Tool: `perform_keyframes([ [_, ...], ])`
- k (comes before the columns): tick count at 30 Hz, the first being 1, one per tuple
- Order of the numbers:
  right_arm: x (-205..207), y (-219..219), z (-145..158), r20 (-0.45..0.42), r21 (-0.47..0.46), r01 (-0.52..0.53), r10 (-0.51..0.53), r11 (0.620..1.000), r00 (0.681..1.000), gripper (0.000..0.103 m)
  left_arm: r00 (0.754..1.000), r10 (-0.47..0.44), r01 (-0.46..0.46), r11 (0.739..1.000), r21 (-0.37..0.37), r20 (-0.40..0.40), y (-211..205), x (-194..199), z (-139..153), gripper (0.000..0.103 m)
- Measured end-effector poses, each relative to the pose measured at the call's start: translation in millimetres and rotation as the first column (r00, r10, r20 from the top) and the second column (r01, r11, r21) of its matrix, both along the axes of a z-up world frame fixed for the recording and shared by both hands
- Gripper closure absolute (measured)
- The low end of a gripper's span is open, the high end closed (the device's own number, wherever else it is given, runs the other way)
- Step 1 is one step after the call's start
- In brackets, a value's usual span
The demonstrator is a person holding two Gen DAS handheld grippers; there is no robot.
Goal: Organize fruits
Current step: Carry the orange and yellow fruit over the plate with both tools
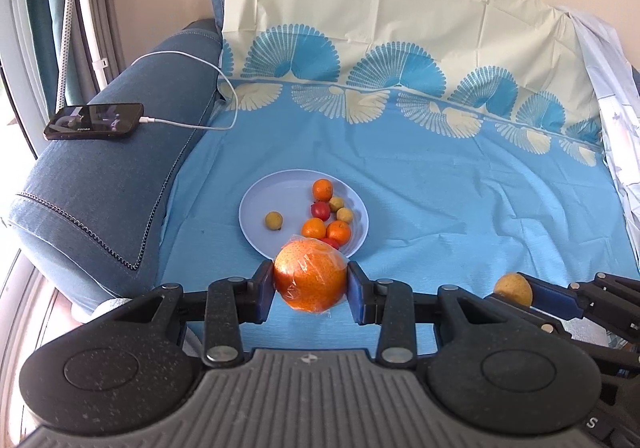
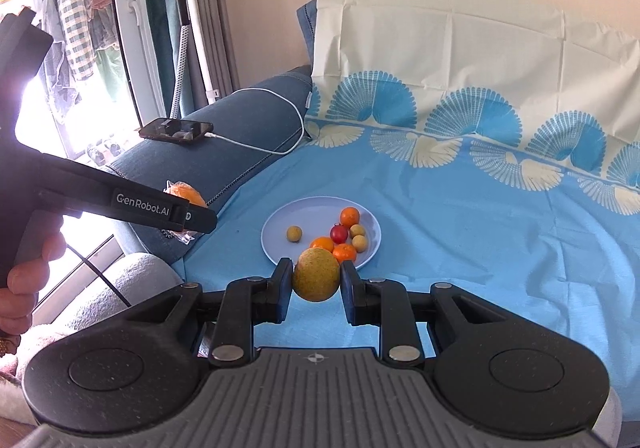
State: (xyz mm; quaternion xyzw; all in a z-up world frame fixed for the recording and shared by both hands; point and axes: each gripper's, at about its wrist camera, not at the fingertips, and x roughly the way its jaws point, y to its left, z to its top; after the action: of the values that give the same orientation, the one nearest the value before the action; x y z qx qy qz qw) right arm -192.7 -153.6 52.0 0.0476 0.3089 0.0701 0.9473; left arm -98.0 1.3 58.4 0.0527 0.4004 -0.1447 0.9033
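Observation:
My left gripper [image 1: 310, 282] is shut on a large orange wrapped in clear plastic [image 1: 310, 276], held just short of the near rim of a pale blue plate [image 1: 260, 203]. The plate holds several small oranges [image 1: 322, 189], red fruits [image 1: 321, 210] and small yellow-green fruits [image 1: 274, 219]. My right gripper [image 2: 316, 280] is shut on a yellow-green pear-like fruit [image 2: 316, 274], held above the sheet near the plate's [image 2: 280, 228] front edge. The right gripper with its fruit also shows in the left wrist view [image 1: 514, 288]. The left gripper with the wrapped orange [image 2: 188, 193] shows in the right wrist view.
A blue patterned sheet [image 1: 440, 187] covers the sofa seat and back. A phone [image 1: 94, 121] on a white charging cable [image 1: 192, 59] lies on the blue armrest [image 1: 112, 187] at left. A garment steamer stand [image 2: 184, 7] and a window are further left.

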Motion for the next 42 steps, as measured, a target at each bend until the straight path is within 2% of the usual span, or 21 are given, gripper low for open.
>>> perform_keyframes([
  [28,17.1,5.6,-9.8,-0.063,-0.016,-0.016,0.015,1.0,0.998,0.076,0.999,0.007,-0.008,1.0,-0.02,-0.048,5.5,18.1,-16.0,0.062],
  [42,41.6,9.7,-19.3,-0.115,-0.031,-0.034,0.03,0.999,0.993,0.076,0.994,0.044,-0.047,0.999,-0.027,-0.096,10.2,47.9,-26.4,0.062],
])
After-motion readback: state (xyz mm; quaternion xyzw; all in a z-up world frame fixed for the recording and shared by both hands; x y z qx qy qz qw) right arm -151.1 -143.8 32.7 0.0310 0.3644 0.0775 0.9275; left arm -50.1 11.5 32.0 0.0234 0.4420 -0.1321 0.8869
